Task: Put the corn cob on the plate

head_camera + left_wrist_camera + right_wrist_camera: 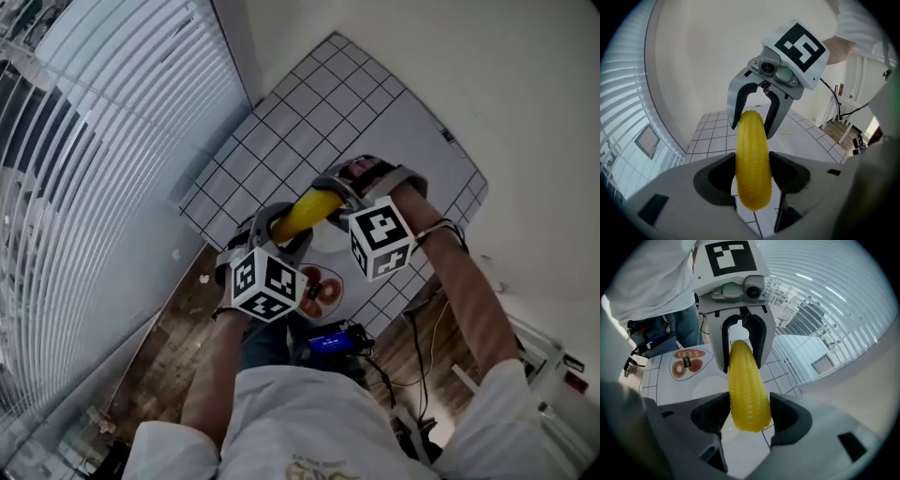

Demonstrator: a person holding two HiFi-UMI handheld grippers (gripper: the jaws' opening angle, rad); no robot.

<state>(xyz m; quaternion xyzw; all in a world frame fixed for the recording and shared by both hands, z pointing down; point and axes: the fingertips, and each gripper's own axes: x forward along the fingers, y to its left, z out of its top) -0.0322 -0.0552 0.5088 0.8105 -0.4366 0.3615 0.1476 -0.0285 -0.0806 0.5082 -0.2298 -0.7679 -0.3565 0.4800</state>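
A yellow corn cob [306,214] hangs in the air above the gridded white table [309,122], held at both ends. My left gripper [281,228] is shut on its lower end, seen close up in the left gripper view as the corn cob [752,164] between the left gripper [752,177] jaws. My right gripper [337,192] is shut on the upper end; in the right gripper view the right gripper [750,412] clamps the corn cob [746,385]. A plain white plate [708,386] lies on the table under the cob.
A printed plate with pictured bread and donuts [323,289] lies near the table's front edge, also seen as the printed plate [686,363]. Window blinds [84,159] run along the left. Cables and a blue-lit device [330,340] sit by the person's waist over the wooden floor.
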